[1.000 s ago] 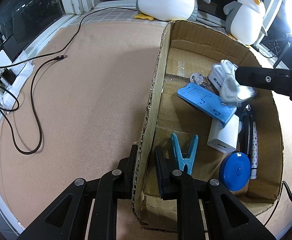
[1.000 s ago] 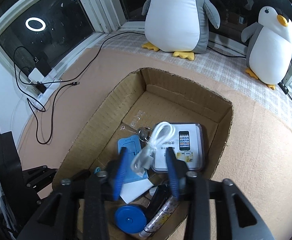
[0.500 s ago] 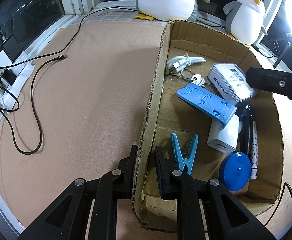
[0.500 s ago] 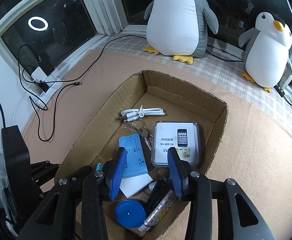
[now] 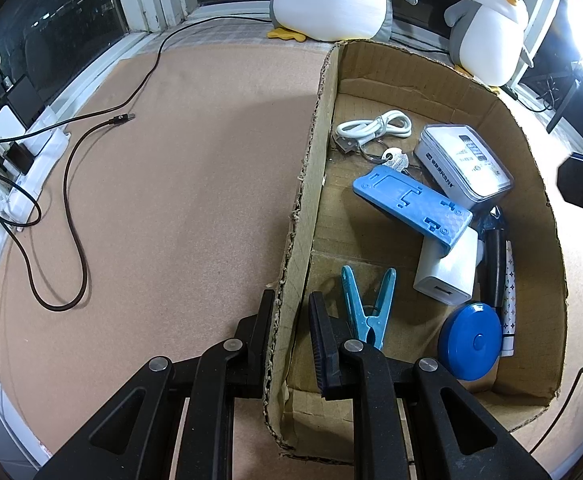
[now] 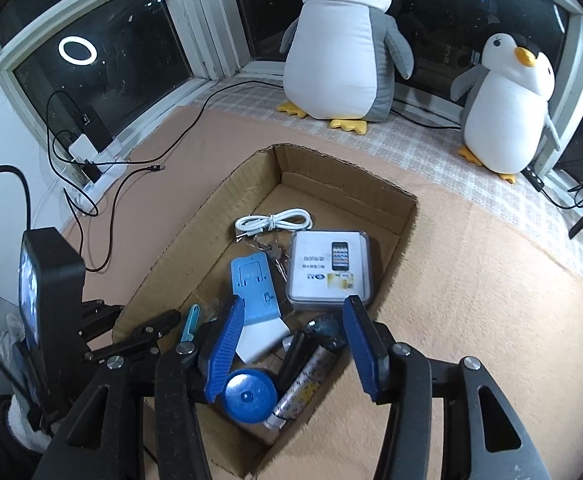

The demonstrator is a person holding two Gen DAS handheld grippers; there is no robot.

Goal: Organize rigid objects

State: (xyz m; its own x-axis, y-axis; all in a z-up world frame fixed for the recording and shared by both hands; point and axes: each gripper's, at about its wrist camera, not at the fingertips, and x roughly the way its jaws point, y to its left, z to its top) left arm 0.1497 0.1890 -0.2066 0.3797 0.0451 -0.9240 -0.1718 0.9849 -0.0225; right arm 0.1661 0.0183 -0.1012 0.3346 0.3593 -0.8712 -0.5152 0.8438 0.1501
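Left gripper (image 5: 289,316): jaws pinching the near left wall of the cardboard box (image 5: 311,184), one finger outside, one inside. Right gripper (image 6: 293,336): jaws spread and have just been opening, nothing between the pads, hovering above the box's near end. White cable (image 6: 273,220) lies coiled on the box floor toward the far end, apart from both grippers, touching the key ring (image 6: 269,246). Just beside it on the right, a clear-lidded case (image 6: 329,268) with a phone picture on the label. Blue phone stand (image 6: 253,286) leans over the white charger (image 6: 257,340). Near end holds a teal clothespin (image 5: 367,306), a round blue tape measure (image 6: 247,396), a black cylinder (image 6: 297,354) and a patterned tube (image 6: 305,384). Box sits on a tan mat (image 5: 171,200). Black cable (image 5: 71,184) runs across the mat on the left. Two plush penguins (image 6: 345,40) stand by the window behind the box.
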